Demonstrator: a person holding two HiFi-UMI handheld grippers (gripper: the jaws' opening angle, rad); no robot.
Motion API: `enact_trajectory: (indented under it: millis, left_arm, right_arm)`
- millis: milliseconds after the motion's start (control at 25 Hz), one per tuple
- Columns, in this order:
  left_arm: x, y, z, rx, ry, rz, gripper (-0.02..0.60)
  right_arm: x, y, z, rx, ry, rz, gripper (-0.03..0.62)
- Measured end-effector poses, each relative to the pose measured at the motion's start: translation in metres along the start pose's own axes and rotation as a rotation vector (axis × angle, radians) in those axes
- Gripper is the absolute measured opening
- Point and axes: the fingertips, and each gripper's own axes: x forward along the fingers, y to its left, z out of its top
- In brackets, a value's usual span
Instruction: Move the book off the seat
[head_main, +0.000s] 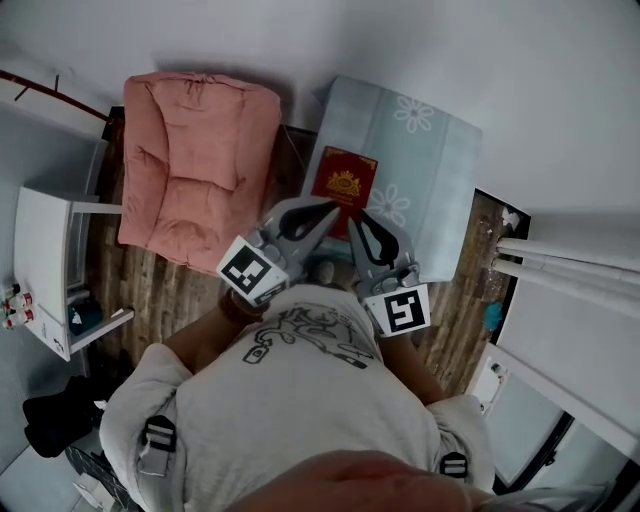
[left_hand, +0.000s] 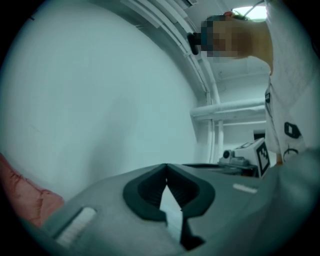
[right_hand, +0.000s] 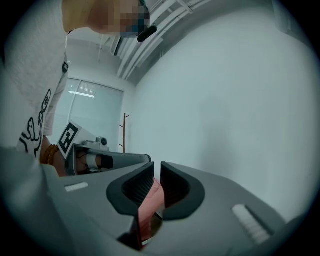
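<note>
A dark red book with a gold emblem lies on the pale blue flowered seat in the head view. Both grippers meet at the book's near edge. My right gripper reaches that edge from the right; in the right gripper view its jaws stand almost together with the book's reddish edge pinched between the pads. My left gripper lies at the book's near left corner. In the left gripper view its tips touch, and I cannot make out anything held there.
A pink padded armchair stands left of the blue seat on the wooden floor. A white side table is at the far left, a dark bag below it. White pipes run along the right.
</note>
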Motion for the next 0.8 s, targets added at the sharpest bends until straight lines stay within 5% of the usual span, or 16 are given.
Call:
enact_trajectory:
  millis: [800]
  left_arm:
    - [-0.010, -0.017, 0.014, 0.016, -0.020, -0.042, 0.003]
  right_arm:
    - [-0.008, 0.018, 0.019, -0.003, -0.031, -0.001, 0.008]
